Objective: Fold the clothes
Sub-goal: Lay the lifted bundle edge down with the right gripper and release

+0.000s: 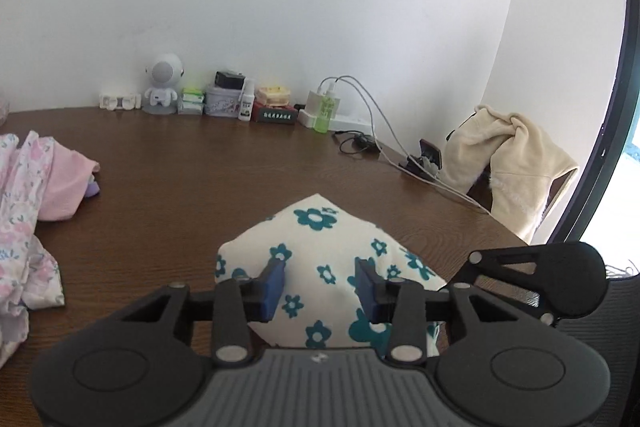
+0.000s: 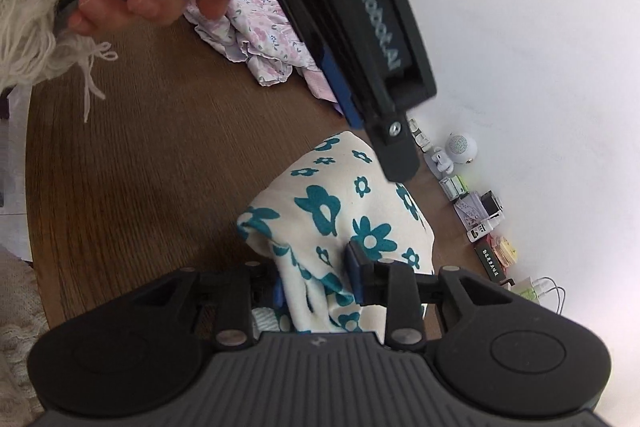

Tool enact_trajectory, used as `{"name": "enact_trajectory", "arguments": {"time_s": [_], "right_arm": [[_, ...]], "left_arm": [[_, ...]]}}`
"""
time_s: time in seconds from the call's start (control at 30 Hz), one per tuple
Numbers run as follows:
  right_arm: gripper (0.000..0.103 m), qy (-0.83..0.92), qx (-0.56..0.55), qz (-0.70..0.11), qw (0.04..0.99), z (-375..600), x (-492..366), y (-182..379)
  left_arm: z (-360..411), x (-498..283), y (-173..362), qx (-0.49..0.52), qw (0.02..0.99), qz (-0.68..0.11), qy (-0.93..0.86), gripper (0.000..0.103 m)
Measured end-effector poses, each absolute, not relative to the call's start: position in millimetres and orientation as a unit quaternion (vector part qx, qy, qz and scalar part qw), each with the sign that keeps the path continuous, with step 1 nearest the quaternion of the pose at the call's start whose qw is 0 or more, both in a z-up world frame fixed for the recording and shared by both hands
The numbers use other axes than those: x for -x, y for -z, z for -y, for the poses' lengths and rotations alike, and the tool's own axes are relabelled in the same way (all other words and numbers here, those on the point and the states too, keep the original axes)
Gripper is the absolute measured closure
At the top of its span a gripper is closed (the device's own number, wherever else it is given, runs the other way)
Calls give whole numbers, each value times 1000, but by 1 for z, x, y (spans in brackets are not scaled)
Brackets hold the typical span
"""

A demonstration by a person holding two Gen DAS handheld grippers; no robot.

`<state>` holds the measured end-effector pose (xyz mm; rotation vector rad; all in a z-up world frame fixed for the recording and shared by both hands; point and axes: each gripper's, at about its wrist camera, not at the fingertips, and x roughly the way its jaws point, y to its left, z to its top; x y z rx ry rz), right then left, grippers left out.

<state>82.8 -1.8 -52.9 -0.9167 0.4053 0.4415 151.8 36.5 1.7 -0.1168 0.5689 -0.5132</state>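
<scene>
A cream garment with teal flowers point(image 1: 320, 247) lies bunched on the brown wooden table point(image 1: 192, 179). My left gripper point(image 1: 322, 283) hovers over it with its blue pads apart and open; the cloth lies below, between the fingers. In the right wrist view my right gripper point(image 2: 318, 279) has its pads closed on a fold of the same garment point(image 2: 336, 211). The left gripper's body point(image 2: 360, 27) and the hand holding it fill the top of that view, just above the cloth.
A pile of pink floral clothes point(image 1: 28, 211) lies at the table's left. A robot figurine point(image 1: 162, 87), boxes, bottles and a charger with cables point(image 1: 372, 131) line the back wall. A beige fleece point(image 1: 516, 163) hangs over a chair at the right edge.
</scene>
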Motion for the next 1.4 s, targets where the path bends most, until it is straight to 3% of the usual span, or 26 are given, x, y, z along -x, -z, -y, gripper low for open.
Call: {"name": "enact_trajectory", "arguments": {"time_s": [0.17, 0.27, 0.4, 0.53, 0.6, 0.67, 0.7, 1.2, 1.4], "right_arm": [[61, -243, 386, -217, 863, 18, -75, 42], [57, -277, 298, -245, 880, 48, -71, 20], [55, -260, 158, -242, 921, 97, -86, -10], [56, -228, 104, -235, 939, 120, -125, -12], [62, -241, 77, -244, 936, 125, -142, -6], [79, -246, 65, -254, 933, 124, -151, 2], [80, -245, 64, -257, 933, 124, -154, 6], [79, -240, 50, -243, 938, 127, -152, 34], [68, -240, 20, -228, 943, 140, -129, 13]], "left_arm": [[-33, -155, 8, 59, 921, -289, 253, 70], [-33, -155, 13, 61, 920, -293, 254, 70], [-27, -153, 12, 45, 923, -290, 248, 70], [-21, -150, 12, 26, 927, -286, 240, 69], [-18, -149, 11, 17, 929, -285, 236, 69], [-16, -147, 10, 7, 931, -283, 231, 69], [-14, -146, 10, 0, 932, -282, 228, 68], [0, -145, -3, -54, 935, -264, 231, 63], [-1, -156, -27, -65, 935, -243, 251, 64]]}}
